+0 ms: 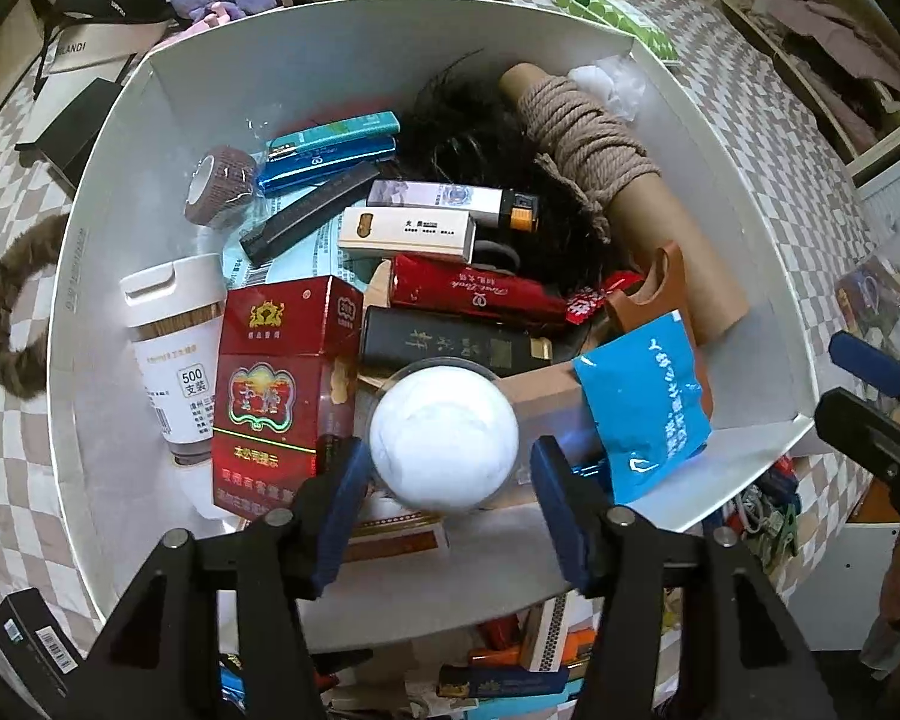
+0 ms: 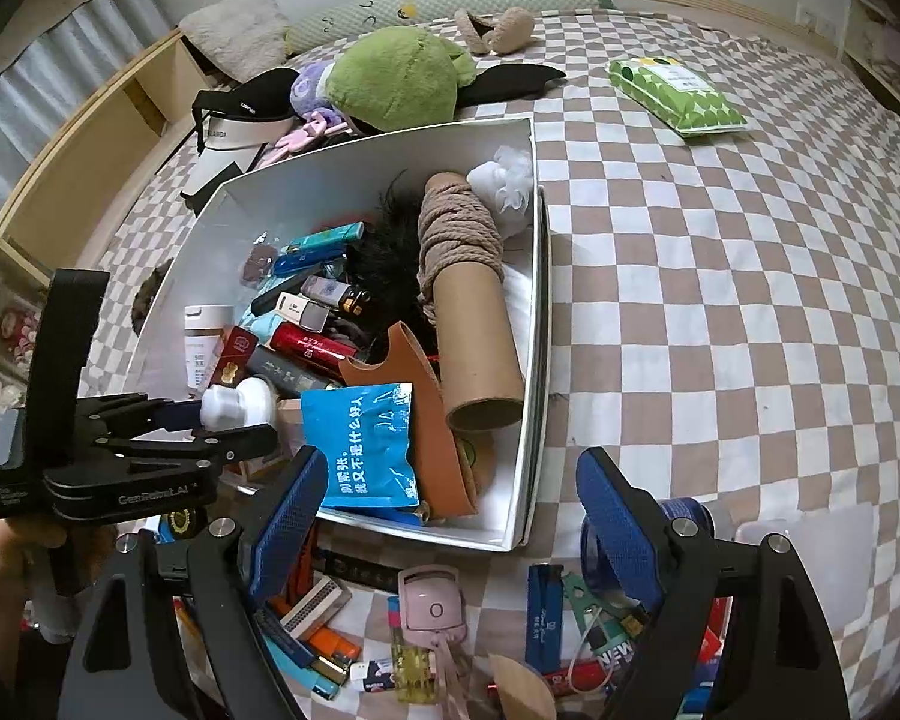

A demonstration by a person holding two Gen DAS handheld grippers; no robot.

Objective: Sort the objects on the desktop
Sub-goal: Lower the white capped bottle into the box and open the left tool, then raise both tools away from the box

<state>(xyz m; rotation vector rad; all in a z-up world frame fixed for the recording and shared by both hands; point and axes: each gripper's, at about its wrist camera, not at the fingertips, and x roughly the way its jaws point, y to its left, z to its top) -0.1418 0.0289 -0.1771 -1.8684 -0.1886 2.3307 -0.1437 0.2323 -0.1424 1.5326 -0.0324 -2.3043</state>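
A white box on the checkered bed holds many small items: a red cigarette carton, a cotton swab tub, a blue packet, a rope-wound cardboard tube and lighters. My left gripper is over the box's near side, its blue pads apart beside a round white jar. In the right wrist view that jar sits at the left gripper's tips. My right gripper is open and empty above loose items in front of the box.
Loose lighters, a pink eyelash curler, a blue stick and small boxes lie in front of the box. A green plush, a visor cap and a green wipes pack lie beyond it on the checkered cover.
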